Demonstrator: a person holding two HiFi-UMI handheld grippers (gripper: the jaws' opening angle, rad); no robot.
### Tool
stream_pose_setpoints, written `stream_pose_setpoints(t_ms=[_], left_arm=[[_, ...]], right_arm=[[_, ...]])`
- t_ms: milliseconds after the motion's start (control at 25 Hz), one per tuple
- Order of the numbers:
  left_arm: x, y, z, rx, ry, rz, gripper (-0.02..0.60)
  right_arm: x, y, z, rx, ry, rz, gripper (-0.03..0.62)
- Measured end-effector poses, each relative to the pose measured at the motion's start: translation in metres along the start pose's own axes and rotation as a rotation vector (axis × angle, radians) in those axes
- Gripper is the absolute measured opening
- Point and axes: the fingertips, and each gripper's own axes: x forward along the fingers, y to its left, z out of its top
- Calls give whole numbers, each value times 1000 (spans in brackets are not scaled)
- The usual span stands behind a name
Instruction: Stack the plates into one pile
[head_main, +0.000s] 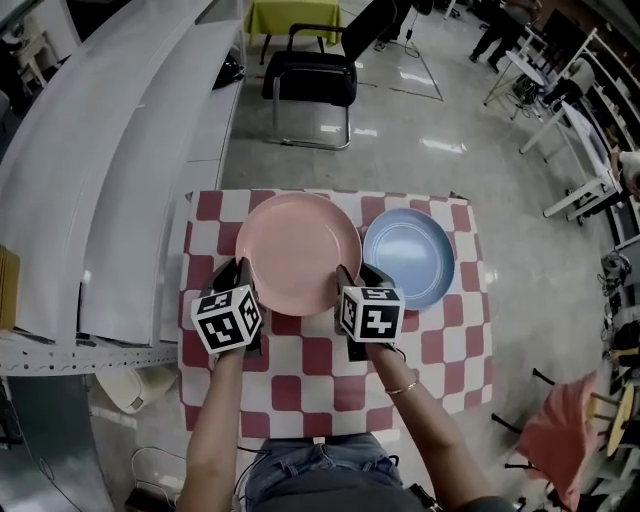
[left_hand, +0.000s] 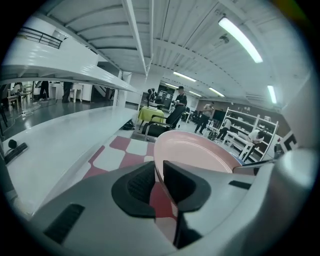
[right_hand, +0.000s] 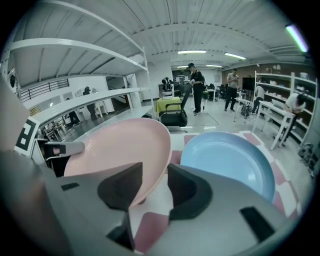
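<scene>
- Rim of pink plate (head_main: 300, 250) is sitting between both grippers' jaws, over the checkered tablecloth (head_main: 310, 385).
- Jaws of left gripper (head_main: 240, 268) are pinching its left edge, nearly together.
- Jaws of right gripper (head_main: 350, 275) are clamping its right edge, set wider.
- Neighbouring blue plate (head_main: 410, 258) is lying just beside it, rightward.

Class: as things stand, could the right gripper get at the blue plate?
Probably not yet. The right gripper is shut on the pink plate at its rim, so it is occupied. The blue plate lies just beside it, uncovered, with nothing between.
</scene>
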Motion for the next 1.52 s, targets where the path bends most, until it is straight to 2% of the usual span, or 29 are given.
stream_pose_setpoints(t_ms=[360, 960, 1240, 1520], left_arm=[[19, -77, 4, 68, 10, -121, 60], [47, -213, -12, 176, 46, -292, 63], [60, -252, -31, 199, 76, -310, 64], [75, -274, -38, 198, 93, -285, 63]], right_arm=[[-39, -72, 1, 110, -57, -124, 127], [-94, -193, -29, 230, -88, -289, 107], [-103, -232, -45, 276, -80, -317, 101], [-94, -261, -49, 275, -53, -306, 103]])
